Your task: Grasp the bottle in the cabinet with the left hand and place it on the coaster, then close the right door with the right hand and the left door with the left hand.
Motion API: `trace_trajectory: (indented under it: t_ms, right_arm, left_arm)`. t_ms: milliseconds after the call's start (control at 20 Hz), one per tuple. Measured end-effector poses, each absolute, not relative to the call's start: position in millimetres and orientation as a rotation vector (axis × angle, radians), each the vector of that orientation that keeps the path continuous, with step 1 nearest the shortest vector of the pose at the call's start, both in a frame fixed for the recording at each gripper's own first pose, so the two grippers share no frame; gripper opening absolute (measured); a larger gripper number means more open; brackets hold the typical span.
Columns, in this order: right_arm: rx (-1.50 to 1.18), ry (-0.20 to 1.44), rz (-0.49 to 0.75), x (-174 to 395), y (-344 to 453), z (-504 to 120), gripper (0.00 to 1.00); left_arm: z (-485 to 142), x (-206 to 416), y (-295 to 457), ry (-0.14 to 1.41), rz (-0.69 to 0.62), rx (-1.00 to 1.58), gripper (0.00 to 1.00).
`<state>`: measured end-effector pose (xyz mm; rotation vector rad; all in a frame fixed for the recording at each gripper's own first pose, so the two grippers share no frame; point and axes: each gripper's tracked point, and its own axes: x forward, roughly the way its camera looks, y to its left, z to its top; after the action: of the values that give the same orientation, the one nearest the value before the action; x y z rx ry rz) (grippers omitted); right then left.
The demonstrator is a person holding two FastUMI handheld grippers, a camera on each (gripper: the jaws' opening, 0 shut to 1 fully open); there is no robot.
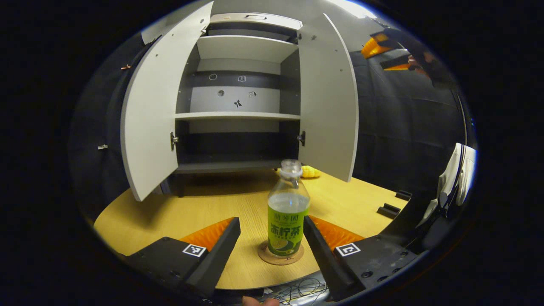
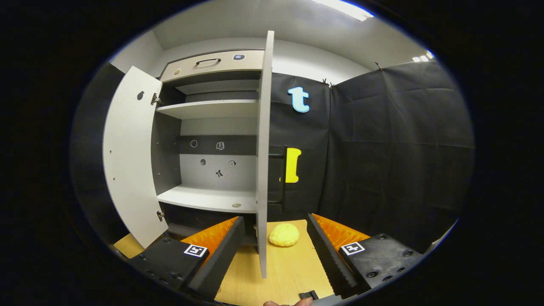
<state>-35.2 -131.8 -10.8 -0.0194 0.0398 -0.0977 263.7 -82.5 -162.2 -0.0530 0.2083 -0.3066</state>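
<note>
A clear bottle with a green label (image 1: 288, 214) stands upright on a round cork coaster (image 1: 280, 256) on the wooden table. My left gripper (image 1: 272, 238) is open, its fingers apart on either side of the bottle without pressing it. Behind it the grey cabinet (image 1: 238, 114) has both doors swung open: left door (image 1: 157, 110), right door (image 1: 328, 97). In the right gripper view, my right gripper (image 2: 275, 244) is open and the right door (image 2: 263, 157) shows edge-on, its lower edge between the fingers. The left door (image 2: 129, 157) stands wide open.
A yellow lumpy object (image 2: 284, 234) lies on the wooden table (image 1: 170, 212) beside the cabinet's right side, also seen as the yellow object (image 1: 309, 171). Small black blocks (image 1: 389, 210) sit near the table's right edge. Black cloth walls surround the booth.
</note>
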Motion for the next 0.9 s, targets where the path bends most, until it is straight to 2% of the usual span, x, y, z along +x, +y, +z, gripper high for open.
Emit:
trace_trajectory:
  t_ms: [500, 700, 900]
  right_arm:
    - [0.066, 0.004, -0.158, 37, -201, 1, 0.98]
    - [0.081, 0.013, -0.138, 51, -194, 4, 1.00]
    - [0.091, 0.021, -0.123, 51, -183, 1, 0.98]
  left_arm:
    - [-114, 289, -50, 0.076, -0.130, -0.053, 0.95]
    - [-110, 286, -35, 0.102, -0.062, -0.048, 0.95]
    - [-105, 285, -22, 0.098, -0.014, -0.044, 0.95]
